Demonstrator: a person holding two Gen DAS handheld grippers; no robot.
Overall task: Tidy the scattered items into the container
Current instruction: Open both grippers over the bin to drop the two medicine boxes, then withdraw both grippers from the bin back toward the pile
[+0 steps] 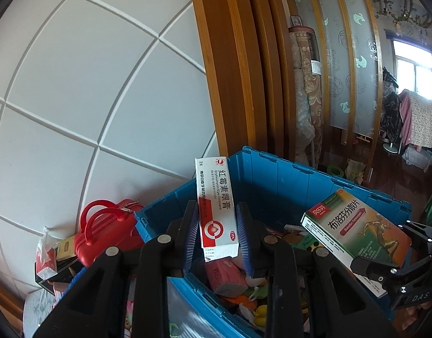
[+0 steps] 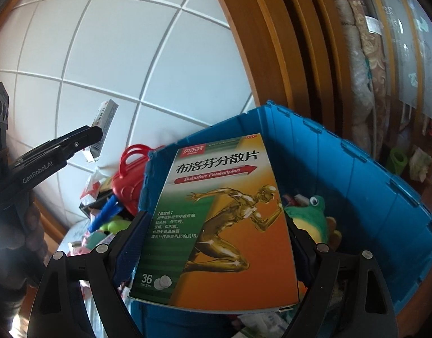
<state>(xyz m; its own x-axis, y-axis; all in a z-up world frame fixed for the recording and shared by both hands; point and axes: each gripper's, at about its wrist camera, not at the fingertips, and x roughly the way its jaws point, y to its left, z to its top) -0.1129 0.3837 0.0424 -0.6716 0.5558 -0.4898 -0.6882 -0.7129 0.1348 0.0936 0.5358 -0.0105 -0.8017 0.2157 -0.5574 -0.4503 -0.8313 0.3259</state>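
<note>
Black left gripper (image 1: 217,233), blue-padded fingers (image 1: 191,242) clamped on a slim red-and-white ointment box (image 1: 217,211), held upright above the near rim of a blue plastic crate (image 1: 272,174). Black right gripper (image 2: 213,250) closed on a larger green-and-orange tablet box (image 2: 218,225), tilted over the crate's opening. Inside the crate: green frog toy (image 2: 312,217), pink packet (image 1: 224,278), other small items. Beside the crate, against the white panelled wall (image 1: 75,84), a red handbag (image 1: 108,231).
</note>
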